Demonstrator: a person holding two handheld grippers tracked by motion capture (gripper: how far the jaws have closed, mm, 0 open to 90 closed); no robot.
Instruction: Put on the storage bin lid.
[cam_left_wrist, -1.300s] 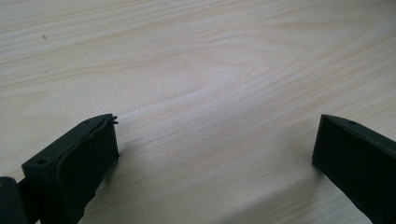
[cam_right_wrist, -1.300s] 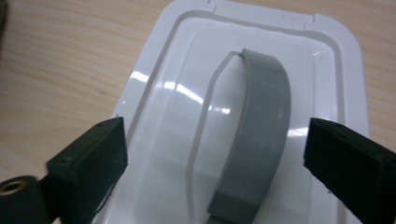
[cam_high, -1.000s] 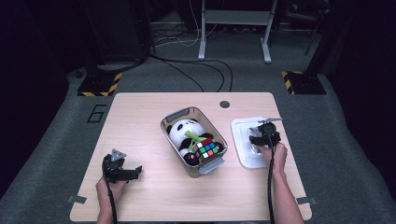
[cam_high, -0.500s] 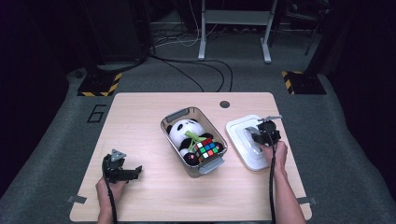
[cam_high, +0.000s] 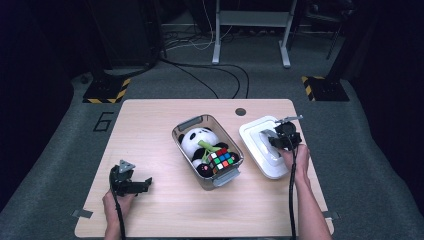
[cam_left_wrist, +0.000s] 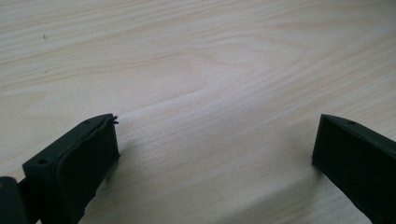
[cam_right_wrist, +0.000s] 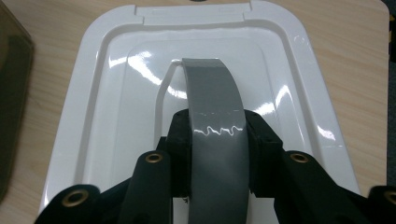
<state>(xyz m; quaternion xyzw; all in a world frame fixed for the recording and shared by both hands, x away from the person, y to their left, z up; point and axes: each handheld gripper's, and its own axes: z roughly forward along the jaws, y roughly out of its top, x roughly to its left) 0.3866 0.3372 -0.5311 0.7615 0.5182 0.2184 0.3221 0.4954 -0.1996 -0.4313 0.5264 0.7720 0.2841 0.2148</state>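
A white bin lid (cam_high: 260, 145) sits at the table's right side, with a curved grey handle (cam_right_wrist: 212, 88) on top. My right gripper (cam_high: 281, 140) is over the lid, shut on that handle; in the right gripper view both black pads (cam_right_wrist: 180, 140) press the grey strap from either side. The lid (cam_right_wrist: 116, 93) hangs from the grip a little above the wood. My left gripper (cam_high: 141, 184) rests at the table's front left, open, with bare wood between its jaws (cam_left_wrist: 215, 144).
A clear grey bin (cam_high: 188, 124) stands mid-table, holding a plush panda (cam_high: 192, 141) and a colourful puzzle cube (cam_high: 221, 160). The bin's dark corner (cam_right_wrist: 11, 93) lies just left of the lid. The wooden table (cam_high: 150, 125) has a round cable hole (cam_high: 240, 111) at its far edge.
My right gripper's jaws closed onto the lid's grey handle, then the hand rose a little with the lid. The left gripper stayed still.
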